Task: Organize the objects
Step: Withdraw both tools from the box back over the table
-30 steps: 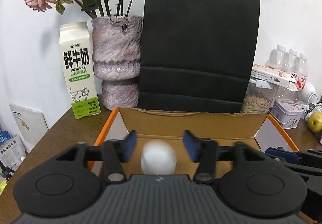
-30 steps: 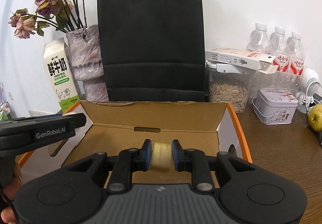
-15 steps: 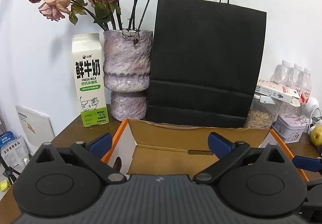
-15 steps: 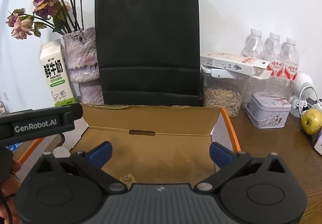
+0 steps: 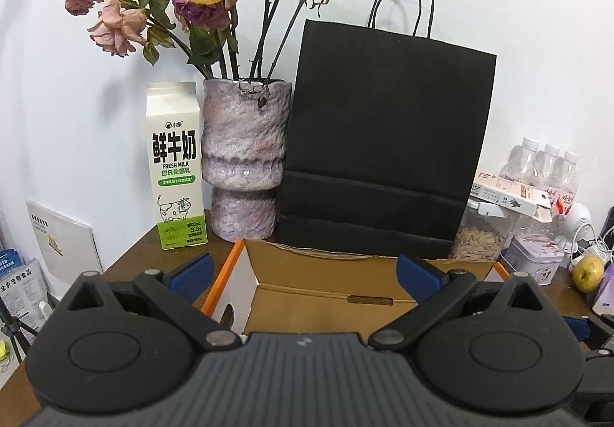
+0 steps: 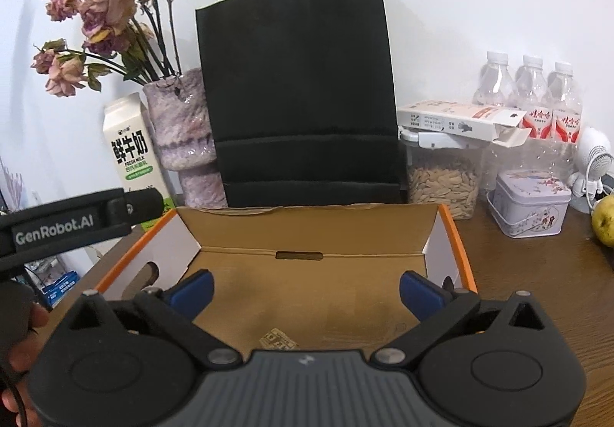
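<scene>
Over the cardboard box (image 6: 307,231), the left gripper (image 5: 303,273) and right gripper (image 6: 306,289) both gape empty — a careless pull-back could snag the box's flaps and shove it into the black bag (image 6: 303,81) behind.

cardboard box (image 6: 307,231) | open-topped, brown inside, white end walls with orange rims | upright on worktop (image 6: 537,273), just in front of black paper bag | slot in back wall | small printed scrap (image 6: 278,339) lying flat on box floor near front
</scene>
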Tool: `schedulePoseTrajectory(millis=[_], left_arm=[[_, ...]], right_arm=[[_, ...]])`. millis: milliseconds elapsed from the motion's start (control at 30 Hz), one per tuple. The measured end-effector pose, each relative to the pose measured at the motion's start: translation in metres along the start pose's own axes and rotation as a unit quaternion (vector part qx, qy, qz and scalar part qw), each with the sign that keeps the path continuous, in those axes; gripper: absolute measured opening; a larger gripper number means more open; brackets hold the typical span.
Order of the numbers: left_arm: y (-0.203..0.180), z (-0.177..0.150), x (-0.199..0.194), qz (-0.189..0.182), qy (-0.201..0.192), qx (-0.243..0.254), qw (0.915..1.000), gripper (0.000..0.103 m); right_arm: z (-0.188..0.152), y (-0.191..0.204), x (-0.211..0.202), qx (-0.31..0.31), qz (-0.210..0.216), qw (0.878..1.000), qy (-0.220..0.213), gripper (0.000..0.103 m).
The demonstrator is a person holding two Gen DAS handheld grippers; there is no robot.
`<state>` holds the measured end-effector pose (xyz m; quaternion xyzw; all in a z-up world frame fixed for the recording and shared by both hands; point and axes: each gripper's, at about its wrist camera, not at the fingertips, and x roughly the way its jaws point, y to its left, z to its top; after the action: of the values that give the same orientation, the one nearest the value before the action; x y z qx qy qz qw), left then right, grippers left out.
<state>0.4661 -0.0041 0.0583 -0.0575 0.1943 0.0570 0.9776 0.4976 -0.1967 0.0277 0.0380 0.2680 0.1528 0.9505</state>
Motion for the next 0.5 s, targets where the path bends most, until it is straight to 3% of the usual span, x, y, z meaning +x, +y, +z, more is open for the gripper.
schedulePoseTrajectory(millis=[500], left_arm=[[0.004,-0.002,-0.043,-0.015,-0.014,-0.007,0.9998,0.103]], right_arm=[[-0.001,0.011,-0.045,-0.016,0.013,0.999,-0.032,0.103]])
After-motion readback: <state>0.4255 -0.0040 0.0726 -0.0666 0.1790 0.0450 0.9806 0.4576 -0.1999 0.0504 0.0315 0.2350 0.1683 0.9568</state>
